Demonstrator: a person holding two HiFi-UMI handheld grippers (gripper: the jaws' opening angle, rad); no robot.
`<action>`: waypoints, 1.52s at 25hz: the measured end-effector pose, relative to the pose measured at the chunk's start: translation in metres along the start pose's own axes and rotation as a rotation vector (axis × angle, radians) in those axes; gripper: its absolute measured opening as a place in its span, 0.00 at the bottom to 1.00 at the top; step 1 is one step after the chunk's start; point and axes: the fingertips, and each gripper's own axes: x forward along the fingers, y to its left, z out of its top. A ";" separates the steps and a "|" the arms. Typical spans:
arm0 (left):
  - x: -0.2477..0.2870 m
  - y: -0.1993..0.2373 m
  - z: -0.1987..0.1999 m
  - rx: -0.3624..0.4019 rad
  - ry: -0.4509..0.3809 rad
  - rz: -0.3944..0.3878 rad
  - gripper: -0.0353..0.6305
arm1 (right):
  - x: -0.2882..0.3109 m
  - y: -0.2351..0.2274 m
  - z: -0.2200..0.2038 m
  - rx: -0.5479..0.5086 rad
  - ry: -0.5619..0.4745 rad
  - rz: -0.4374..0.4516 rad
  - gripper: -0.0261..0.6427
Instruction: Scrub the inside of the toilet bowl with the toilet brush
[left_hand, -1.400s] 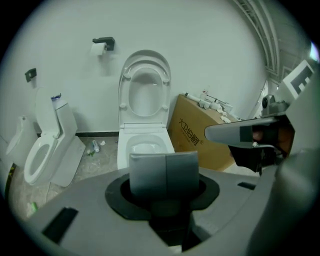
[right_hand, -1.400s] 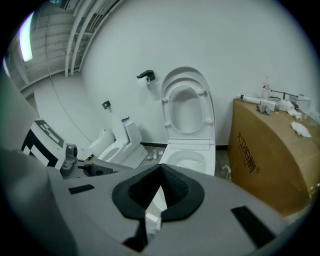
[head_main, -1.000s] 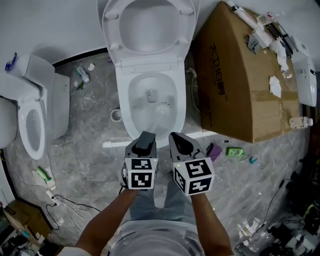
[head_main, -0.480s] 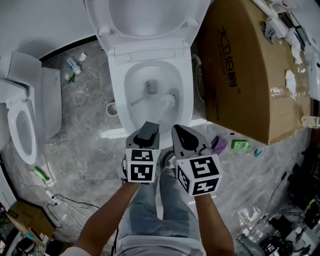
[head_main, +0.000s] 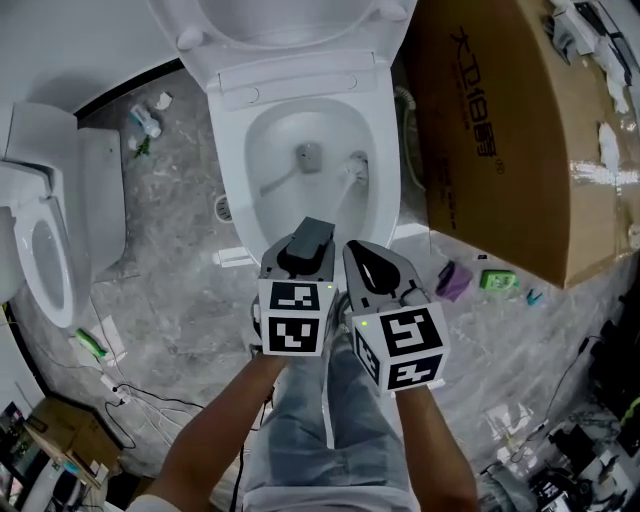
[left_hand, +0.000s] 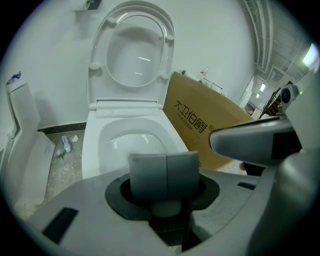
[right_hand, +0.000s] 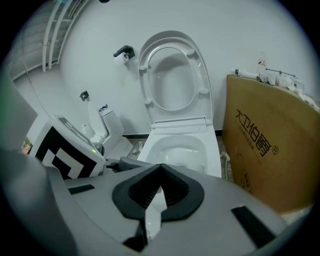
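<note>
Your right gripper (head_main: 362, 258) has its jaws clamped on the white handle of the toilet brush (head_main: 356, 168). That reach puts the bristle head against the right inner wall of the toilet bowl (head_main: 226, 150), ready to scrub. Your left gripper (head_main: 307, 242) hovers beside it, jaws closed on nothing.

Side by side, left gripper (head_main: 309, 239) is closed, right gripper (head_main: 359, 251) clamps brush handle (right_hand: 155, 208).
</note>
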 end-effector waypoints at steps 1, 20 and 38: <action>0.003 0.000 0.002 0.005 -0.004 0.002 0.28 | 0.002 -0.001 -0.002 0.002 -0.003 0.004 0.04; 0.031 0.052 0.052 0.066 -0.057 0.086 0.28 | 0.035 -0.025 -0.016 0.098 -0.029 -0.003 0.04; -0.011 0.115 0.040 0.034 -0.029 0.266 0.28 | 0.046 0.001 -0.014 0.072 -0.016 0.075 0.04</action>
